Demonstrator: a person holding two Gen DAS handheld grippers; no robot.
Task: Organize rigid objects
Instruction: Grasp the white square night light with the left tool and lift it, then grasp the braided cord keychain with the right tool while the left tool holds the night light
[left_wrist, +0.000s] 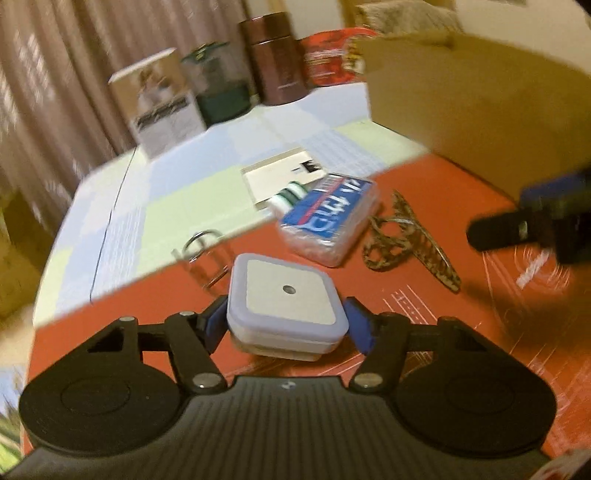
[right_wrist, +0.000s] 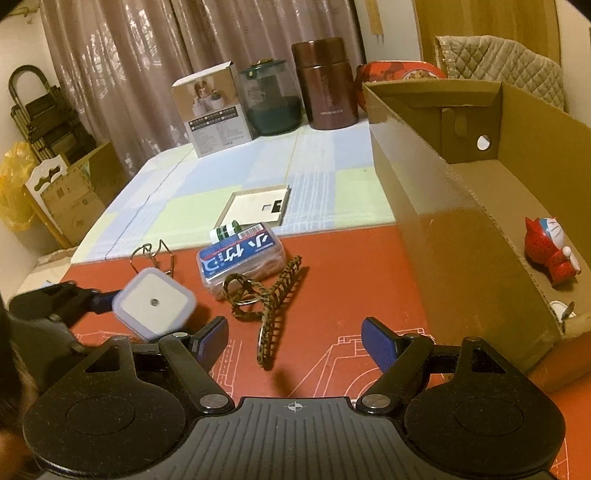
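Note:
A square white night light (left_wrist: 290, 295) with a pale purple rim sits between the blue pads of my left gripper (left_wrist: 286, 323), which is shut on its two sides. In the right wrist view the night light (right_wrist: 153, 302) hangs tilted above the red mat, and one blue finger (right_wrist: 101, 300) of the left gripper shows. My right gripper (right_wrist: 295, 339) stands open over the mat with nothing between its fingers. Just beyond it lie a leopard-pattern hair claw (right_wrist: 266, 306) and a clear case with a blue label (right_wrist: 242, 258). An open cardboard box (right_wrist: 461, 221) at the right holds a red cat figure (right_wrist: 552, 251).
A bent wire clip (right_wrist: 155, 254), a small green-and-white roll (right_wrist: 225, 230) and a flat white box (right_wrist: 258, 203) lie near the mat's far edge. At the back stand a white carton (right_wrist: 214, 114), a green jar (right_wrist: 269, 99), a brown flask (right_wrist: 327, 85) and a red tin (right_wrist: 399, 72).

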